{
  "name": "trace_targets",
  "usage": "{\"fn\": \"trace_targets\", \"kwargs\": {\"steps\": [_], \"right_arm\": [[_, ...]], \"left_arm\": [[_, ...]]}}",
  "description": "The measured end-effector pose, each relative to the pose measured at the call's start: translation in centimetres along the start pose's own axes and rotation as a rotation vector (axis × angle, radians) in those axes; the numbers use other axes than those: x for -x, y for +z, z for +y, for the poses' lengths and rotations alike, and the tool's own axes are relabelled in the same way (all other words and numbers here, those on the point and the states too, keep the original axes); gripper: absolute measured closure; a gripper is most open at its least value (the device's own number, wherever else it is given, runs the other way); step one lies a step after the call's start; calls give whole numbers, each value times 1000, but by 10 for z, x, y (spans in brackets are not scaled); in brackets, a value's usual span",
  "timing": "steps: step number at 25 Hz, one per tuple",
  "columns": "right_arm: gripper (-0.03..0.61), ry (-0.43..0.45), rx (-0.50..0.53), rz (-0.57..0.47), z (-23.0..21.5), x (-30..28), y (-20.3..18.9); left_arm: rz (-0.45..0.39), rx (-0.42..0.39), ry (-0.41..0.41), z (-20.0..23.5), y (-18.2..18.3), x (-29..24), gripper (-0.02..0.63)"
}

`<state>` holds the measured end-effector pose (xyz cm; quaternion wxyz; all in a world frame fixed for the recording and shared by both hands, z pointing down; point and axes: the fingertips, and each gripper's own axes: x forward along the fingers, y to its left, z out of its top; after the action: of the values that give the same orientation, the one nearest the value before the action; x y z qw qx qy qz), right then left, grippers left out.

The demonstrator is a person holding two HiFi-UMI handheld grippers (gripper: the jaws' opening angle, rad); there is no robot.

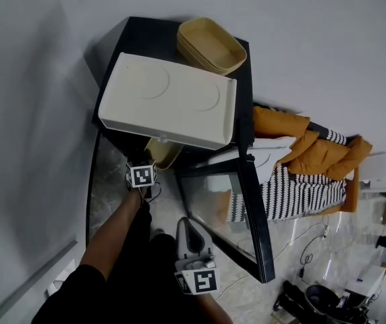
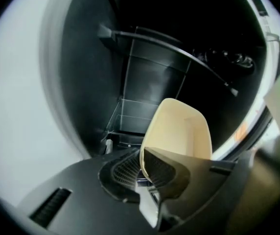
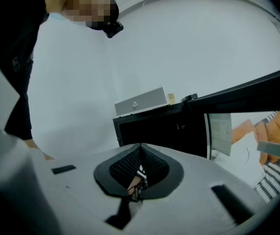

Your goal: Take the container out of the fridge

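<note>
Black-padded left claw (image 2: 142, 164) is clamped on the near rim of the beige container (image 2: 179, 131). The container is tilted at the mouth of the fridge (image 2: 145, 77), at frame centre, with wire shelves (image 2: 179, 53) behind it. The right claw (image 3: 139, 173) has its jaws together with nothing between them, and it is low in the head view beside the open fridge door (image 1: 237, 208).

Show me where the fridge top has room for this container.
The fridge top has one bare black patch, in the corner bordered by the white box and the stacked beige trays; probably tight. Those two crowd the rest. The left gripper is holding the container.
</note>
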<state>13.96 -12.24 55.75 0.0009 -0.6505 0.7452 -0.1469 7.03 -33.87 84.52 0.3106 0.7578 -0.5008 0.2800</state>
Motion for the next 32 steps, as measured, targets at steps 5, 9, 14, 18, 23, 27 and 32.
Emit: {"fn": "trace_targets", "kwargs": {"steps": [5, 9, 14, 18, 23, 27, 32], "right_arm": [[578, 31, 12, -13, 9, 24, 12], [578, 49, -7, 2, 15, 45, 15], [578, 78, -7, -1, 20, 73, 21], [578, 103, -9, -1, 24, 97, 26], [578, 142, -12, 5, 29, 124, 33], [578, 163, -12, 15, 33, 139, 33], [578, 165, -18, 26, 36, 143, 31]], "left_arm": [[7, 23, 8, -2, -16, 35, 595], [13, 25, 12, -5, -28, 68, 597], [22, 28, 34, -10, -53, 111, 597], [37, 29, 48, -15, -76, 145, 597], [32, 62, 79, -18, -94, 194, 597], [46, 98, 92, -19, -115, 230, 597], [64, 94, 86, -20, -133, 266, 597]]}}
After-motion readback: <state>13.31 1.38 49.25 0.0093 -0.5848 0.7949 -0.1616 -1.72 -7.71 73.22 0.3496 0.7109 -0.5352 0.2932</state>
